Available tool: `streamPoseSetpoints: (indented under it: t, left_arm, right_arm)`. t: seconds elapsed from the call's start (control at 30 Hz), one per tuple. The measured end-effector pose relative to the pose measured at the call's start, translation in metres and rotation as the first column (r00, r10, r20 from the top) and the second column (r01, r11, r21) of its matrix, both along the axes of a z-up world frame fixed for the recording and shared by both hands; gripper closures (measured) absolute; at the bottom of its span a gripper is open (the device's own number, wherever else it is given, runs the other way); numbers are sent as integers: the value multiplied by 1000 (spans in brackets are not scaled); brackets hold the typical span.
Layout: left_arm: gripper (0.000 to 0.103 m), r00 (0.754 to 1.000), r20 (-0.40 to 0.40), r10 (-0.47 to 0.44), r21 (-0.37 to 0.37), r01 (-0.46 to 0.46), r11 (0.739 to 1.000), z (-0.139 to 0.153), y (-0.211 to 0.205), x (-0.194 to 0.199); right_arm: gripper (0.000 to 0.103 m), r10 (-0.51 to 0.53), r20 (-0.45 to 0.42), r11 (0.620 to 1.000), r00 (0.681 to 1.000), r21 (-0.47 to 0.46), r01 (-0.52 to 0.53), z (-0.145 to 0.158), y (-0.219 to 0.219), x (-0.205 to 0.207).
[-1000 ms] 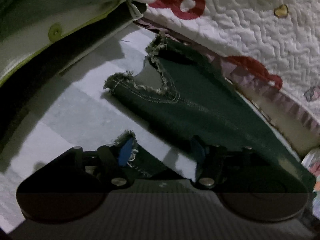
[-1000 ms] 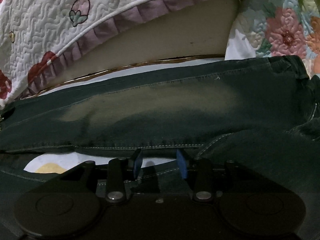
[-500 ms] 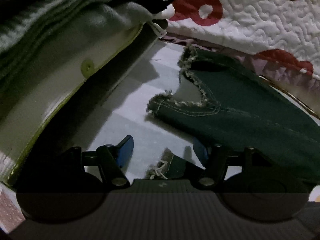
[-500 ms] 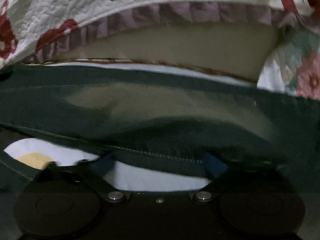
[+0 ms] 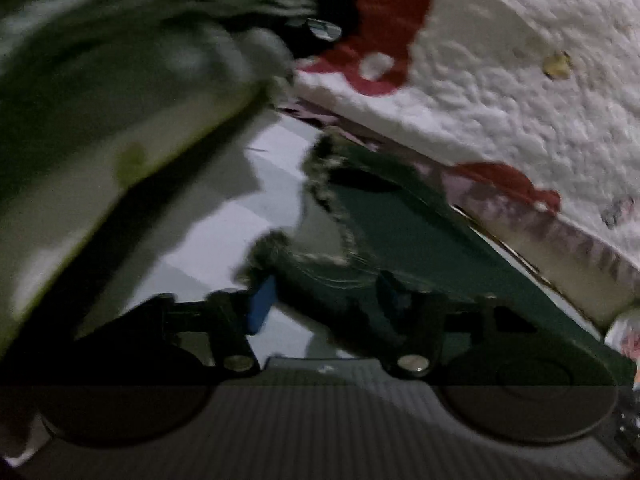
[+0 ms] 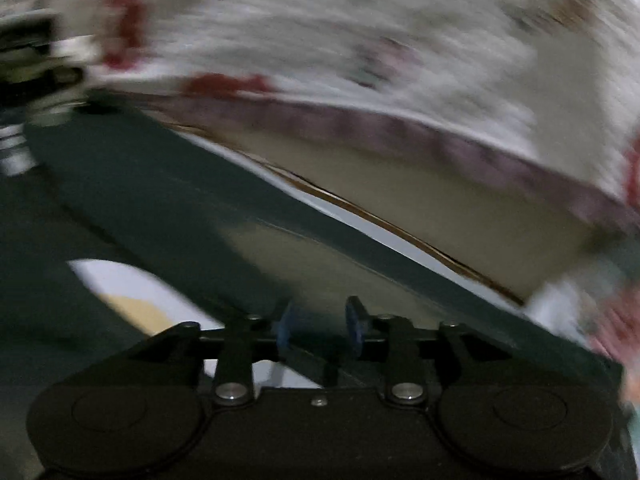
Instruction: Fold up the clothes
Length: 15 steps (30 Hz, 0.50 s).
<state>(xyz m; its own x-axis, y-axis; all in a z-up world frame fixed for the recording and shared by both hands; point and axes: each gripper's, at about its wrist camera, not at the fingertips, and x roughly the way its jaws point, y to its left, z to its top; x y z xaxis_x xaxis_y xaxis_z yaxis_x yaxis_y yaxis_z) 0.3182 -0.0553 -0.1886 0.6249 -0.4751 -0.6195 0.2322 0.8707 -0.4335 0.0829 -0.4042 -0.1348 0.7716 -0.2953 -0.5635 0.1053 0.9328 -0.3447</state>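
Dark green jeans point(image 5: 400, 232) with frayed hems lie on the pale floor. In the left wrist view, my left gripper point(image 5: 324, 300) is open, its blue pads either side of the near leg's frayed hem point(image 5: 276, 248). In the right wrist view, the jeans point(image 6: 160, 200) run diagonally across the frame. My right gripper point(image 6: 318, 328) has its blue pads partly closed around a fold of the denim edge. Both views are motion-blurred.
A white quilted bedspread with red prints point(image 5: 500, 80) hangs behind the jeans; it also shows in the right wrist view point(image 6: 320, 40). A grey-green garment point(image 5: 100, 100) hangs at the left. A floral cloth point(image 6: 616, 320) lies at the far right.
My left gripper moved forward so the near leg's hem now sits between its pads. My right gripper narrowed onto the denim edge and swung, tilting the view; both views blurred.
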Motion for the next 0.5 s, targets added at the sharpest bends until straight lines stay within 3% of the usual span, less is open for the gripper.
streamPoseSetpoints:
  t: [0.07, 0.13, 0.17, 0.27, 0.3, 0.37, 0.5]
  left_arm:
    - [82, 997, 72, -26, 13, 26, 1000, 5, -10, -5]
    - [94, 990, 135, -34, 38, 29, 999, 10, -20, 0]
    - [97, 987, 154, -37, 49, 30, 998, 13, -24, 6]
    - [97, 986, 163, -33, 35, 28, 999, 18, -31, 24]
    - [97, 988, 149, -36, 27, 33, 999, 17, -33, 26]
    - [97, 992, 119, -43, 40, 38, 998, 11, -37, 29]
    - [97, 998, 55, -18, 140, 10, 990, -5, -40, 29]
  right_arm:
    - [61, 104, -20, 993, 994, -46, -105, -3, 24, 16]
    - [56, 182, -68, 970, 981, -154, -190, -10, 49, 32]
    - [47, 213, -98, 949, 972, -217, -230, -14, 61, 40]
    - [45, 317, -241, 828, 917, -402, -391, -31, 90, 59]
    - [45, 351, -280, 792, 894, -421, -443, -34, 97, 61]
    - [45, 392, -311, 772, 866, -400, -494, -33, 104, 65]
    - [47, 422, -284, 807, 861, -316, -499, -31, 107, 73]
